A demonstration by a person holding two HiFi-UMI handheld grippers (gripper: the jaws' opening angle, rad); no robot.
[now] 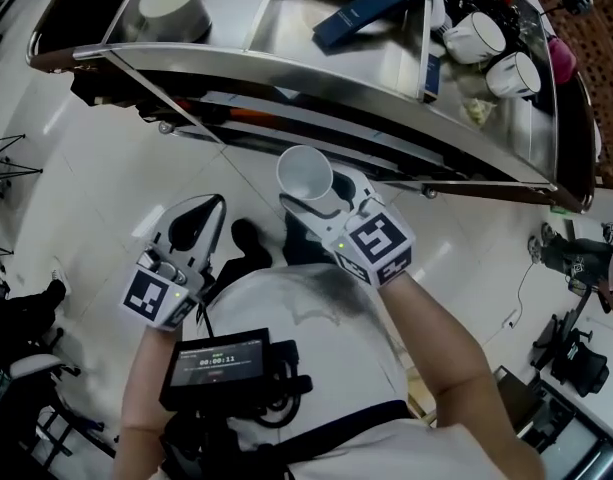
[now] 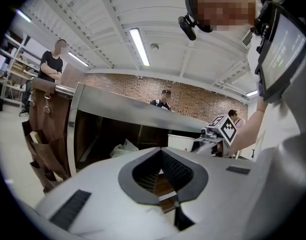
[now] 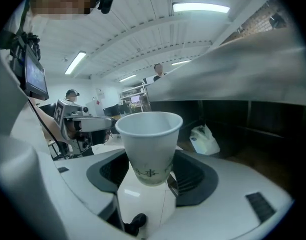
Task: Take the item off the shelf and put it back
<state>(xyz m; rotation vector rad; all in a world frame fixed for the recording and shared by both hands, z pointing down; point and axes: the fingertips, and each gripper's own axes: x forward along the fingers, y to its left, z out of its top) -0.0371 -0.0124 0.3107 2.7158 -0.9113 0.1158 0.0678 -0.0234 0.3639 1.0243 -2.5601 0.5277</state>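
A white paper cup (image 1: 304,176) stands upright in my right gripper (image 1: 321,196), below the front edge of the steel shelf (image 1: 316,73). In the right gripper view the cup (image 3: 149,144) fills the middle, with the black pads (image 3: 192,176) pressed on its lower sides, so the right gripper (image 3: 150,166) is shut on it. My left gripper (image 1: 208,208) hangs lower left, away from the shelf, its tips together and nothing in it. Seen from the left gripper view, the left gripper (image 2: 165,176) has only floor showing behind its jaws.
On the shelf's top tier sit a white mug (image 1: 174,3), a blue box (image 1: 371,8) and two white cups (image 1: 476,36) at the right end. A white bag (image 3: 203,139) lies on a lower tier. People stand in the background. A screen device (image 1: 218,360) hangs at the chest.
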